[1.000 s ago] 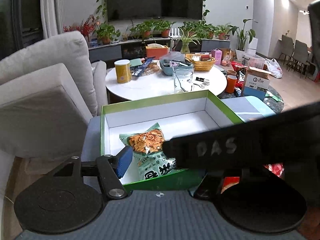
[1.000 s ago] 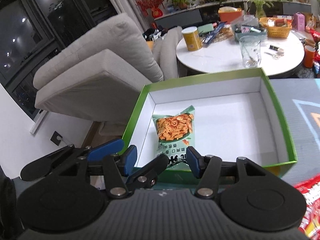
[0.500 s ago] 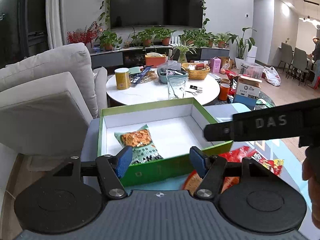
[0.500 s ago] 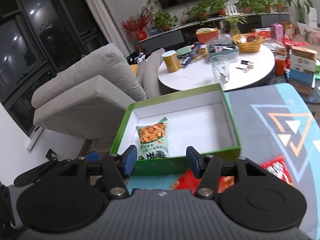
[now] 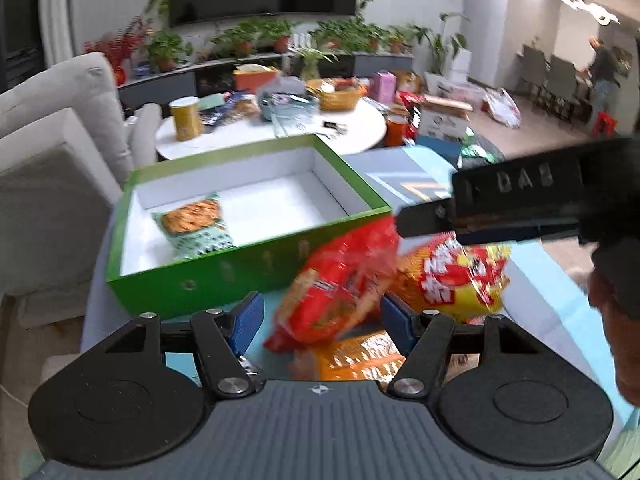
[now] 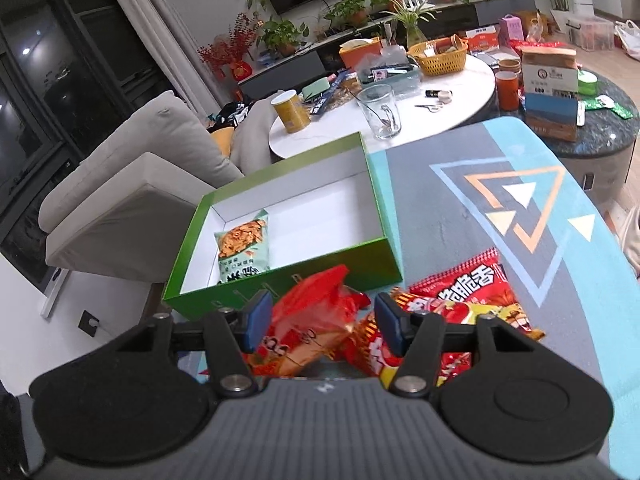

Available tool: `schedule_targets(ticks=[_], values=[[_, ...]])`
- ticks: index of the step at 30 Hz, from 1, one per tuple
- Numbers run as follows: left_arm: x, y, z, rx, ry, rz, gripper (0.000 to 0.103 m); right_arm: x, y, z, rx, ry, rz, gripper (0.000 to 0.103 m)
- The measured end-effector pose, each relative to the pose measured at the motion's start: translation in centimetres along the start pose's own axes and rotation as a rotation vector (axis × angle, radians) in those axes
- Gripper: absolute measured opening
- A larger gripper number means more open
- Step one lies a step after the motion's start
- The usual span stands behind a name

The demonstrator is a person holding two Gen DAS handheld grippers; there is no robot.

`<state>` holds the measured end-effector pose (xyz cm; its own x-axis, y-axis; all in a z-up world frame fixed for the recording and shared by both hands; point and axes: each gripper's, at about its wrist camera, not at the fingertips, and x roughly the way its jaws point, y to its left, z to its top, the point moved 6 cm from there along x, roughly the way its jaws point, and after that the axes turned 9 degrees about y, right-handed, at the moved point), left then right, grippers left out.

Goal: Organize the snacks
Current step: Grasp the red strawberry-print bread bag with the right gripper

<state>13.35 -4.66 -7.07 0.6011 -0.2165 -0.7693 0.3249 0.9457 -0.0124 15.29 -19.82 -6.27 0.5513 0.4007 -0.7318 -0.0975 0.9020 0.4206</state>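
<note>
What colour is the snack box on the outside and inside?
The open cardboard box is green outside, white inside; clearest in the right wrist view.

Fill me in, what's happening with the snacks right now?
A person is sorting snack bags into the green box with two handheld grippers. One green snack bag already lies inside it, at its left end. Both the left gripper and right gripper are open and hold nothing, poised over the pile of red snack bags on the mat in front of the box.
</note>
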Motion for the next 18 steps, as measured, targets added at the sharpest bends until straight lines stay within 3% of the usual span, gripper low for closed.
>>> schedule_targets(ticks=[7,18], values=[[3.5,0.1,-1.0,-0.012,0.088,0.070,0.062,1.6,0.2,-0.4,-0.028,0.050,0.054,0.060],[4.3,3.1,-0.1,-0.111,0.082,0.033,0.063,3.2,-0.1,0.4,-0.084,0.067,0.119,0.060]])
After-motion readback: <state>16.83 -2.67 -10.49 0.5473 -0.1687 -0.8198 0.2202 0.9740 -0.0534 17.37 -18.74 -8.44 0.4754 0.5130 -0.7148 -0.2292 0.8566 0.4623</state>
